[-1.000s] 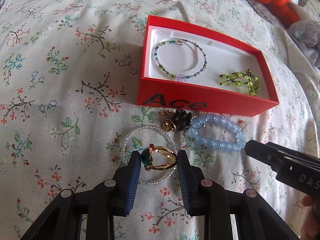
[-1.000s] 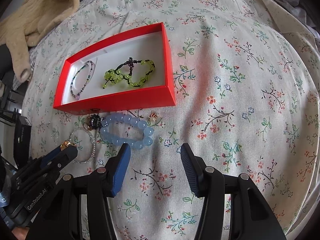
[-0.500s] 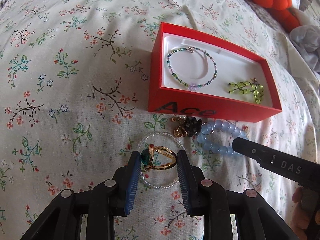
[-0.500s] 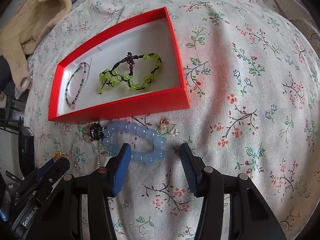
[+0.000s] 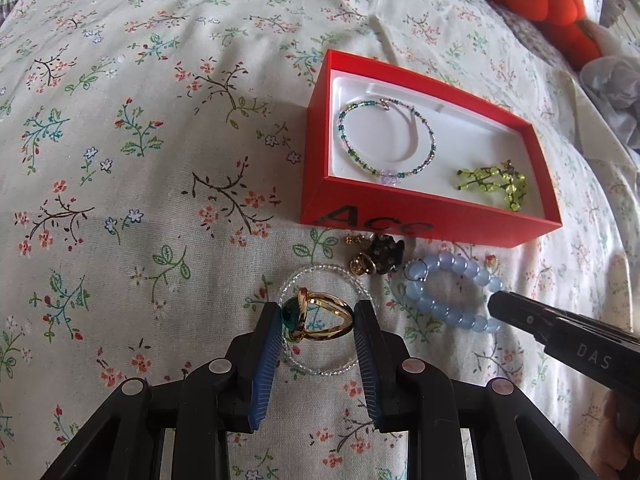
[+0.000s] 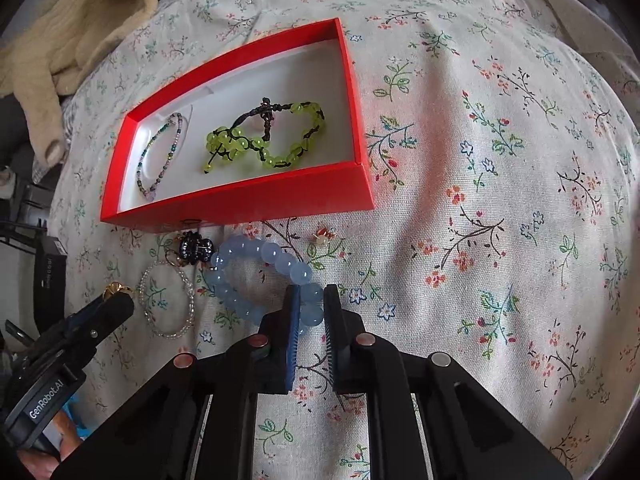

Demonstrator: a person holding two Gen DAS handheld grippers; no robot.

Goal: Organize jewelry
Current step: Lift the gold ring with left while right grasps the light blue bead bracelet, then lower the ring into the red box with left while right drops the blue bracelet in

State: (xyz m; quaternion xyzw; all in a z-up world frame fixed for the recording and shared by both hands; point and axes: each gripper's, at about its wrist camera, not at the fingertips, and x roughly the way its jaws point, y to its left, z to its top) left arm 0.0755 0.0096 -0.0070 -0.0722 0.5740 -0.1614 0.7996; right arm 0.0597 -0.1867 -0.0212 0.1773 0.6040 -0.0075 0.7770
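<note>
Two claws, two catches, red box waiting

The red box (image 6: 240,200) lies on the bed; the right claw (image 6: 310,308), jaws just closed, pinches the blue bead bracelet (image 6: 256,264), which may stretch or drag the black charm (image 6: 194,248) (touching it); the left claw (image 5: 316,320), narrowly parted, grips the gold ring (image 5: 320,318) above the clear bead bracelet (image 5: 320,280), and it may slip

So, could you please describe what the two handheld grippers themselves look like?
Both are black plastic with angular, strutted finger arms and round silver fasteners. The left gripper and right gripper carry ribbed blue pads. White lettering reads "GenRobot.AI" on the left one's side and "DAS" on the right's. No cables or sleeves show.
</note>
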